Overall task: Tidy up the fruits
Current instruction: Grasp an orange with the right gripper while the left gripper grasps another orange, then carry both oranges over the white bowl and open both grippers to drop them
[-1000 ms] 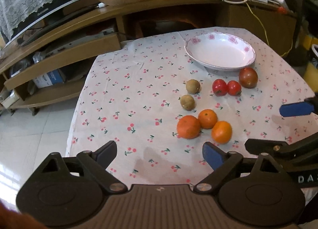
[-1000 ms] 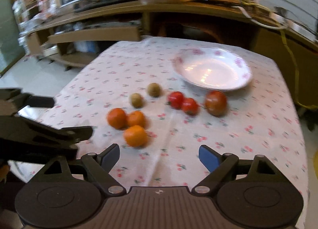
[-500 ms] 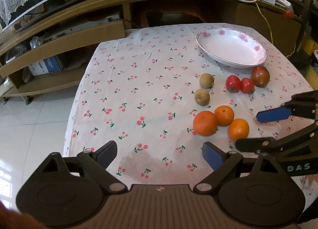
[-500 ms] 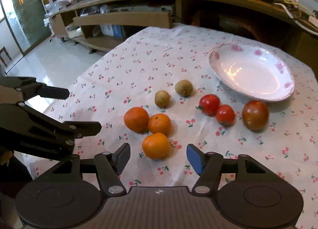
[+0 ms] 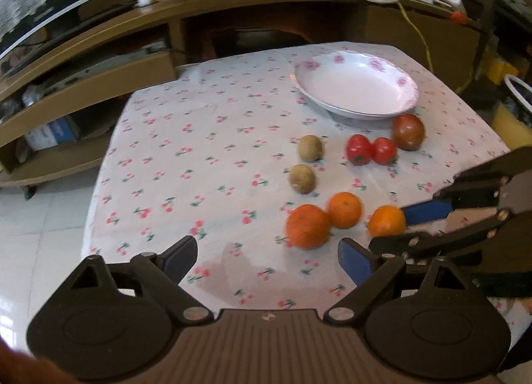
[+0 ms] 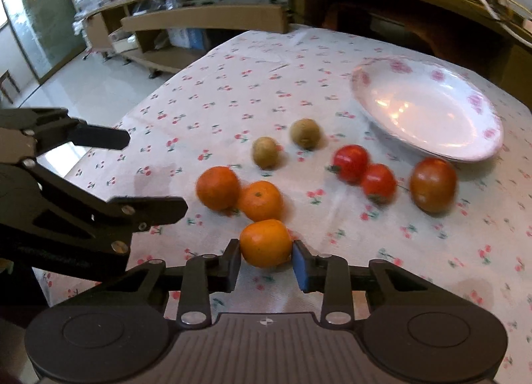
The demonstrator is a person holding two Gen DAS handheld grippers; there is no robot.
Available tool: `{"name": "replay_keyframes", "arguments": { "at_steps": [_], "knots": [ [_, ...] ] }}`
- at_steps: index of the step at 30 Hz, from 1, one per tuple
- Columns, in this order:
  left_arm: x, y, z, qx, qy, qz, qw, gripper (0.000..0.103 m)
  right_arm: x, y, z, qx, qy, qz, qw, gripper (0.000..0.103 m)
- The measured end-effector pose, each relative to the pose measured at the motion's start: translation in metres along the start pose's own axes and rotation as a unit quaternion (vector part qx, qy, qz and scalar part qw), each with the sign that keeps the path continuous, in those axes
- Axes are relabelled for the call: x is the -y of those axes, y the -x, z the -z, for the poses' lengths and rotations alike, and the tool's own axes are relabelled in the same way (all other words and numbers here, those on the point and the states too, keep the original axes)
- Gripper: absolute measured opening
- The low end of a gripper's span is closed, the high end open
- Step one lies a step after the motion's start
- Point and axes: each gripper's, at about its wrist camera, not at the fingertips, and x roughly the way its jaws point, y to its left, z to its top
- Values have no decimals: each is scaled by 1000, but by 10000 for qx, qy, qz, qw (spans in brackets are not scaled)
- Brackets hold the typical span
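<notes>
- Orange mandarin, nearest of three on the cherry-print tablecloth, now sits between our right gripper pads, whose jaws have just closed onto it: ready to lift.
- Our left gripper hovers wide open, empty.
- Red tomatoes lie between the mandarin and the white floral plate.

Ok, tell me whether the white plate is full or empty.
Empty. The white plate shows only a bare glossy bowl and pink flowers on its rim; every fruit lies on the tablecloth.
</notes>
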Motion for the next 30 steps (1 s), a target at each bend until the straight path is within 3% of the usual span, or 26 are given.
{"name": "replay_keyframes", "arguments": {
  "at_steps": [2, 7, 12, 17, 19, 26, 30],
  "knots": [
    [9, -5, -3, 41, -166, 36, 9998, 91, 10, 9, 3, 67, -162, 55, 9998, 33],
    [18, -24, -11, -106, -229, 211, 9995, 66, 24, 21, 8, 163, -458, 62, 9988, 33],
    [21, -39, -11, -265, -329, 211, 9989, 54, 28, 23, 9, 143, -560, 31, 9983, 33],
    [12, -43, -13, -270, -216, 381, 9987, 49, 31, 18, 9, 56, -577, 79, 9983, 34],
    [11, -46, -18, -339, -186, 499, 9980, 40, 32, 17, 10, 54, -578, 126, 9982, 34],
    [21, -35, -10, -405, -281, 371, 9981, 39, 31, 39, 21, 205, -747, 472, 9959, 33],
    [27, -17, -10, -205, -345, 468, 9981, 39, 26, 51, 24, 186, -845, 659, 9941, 34]
  ]
}}
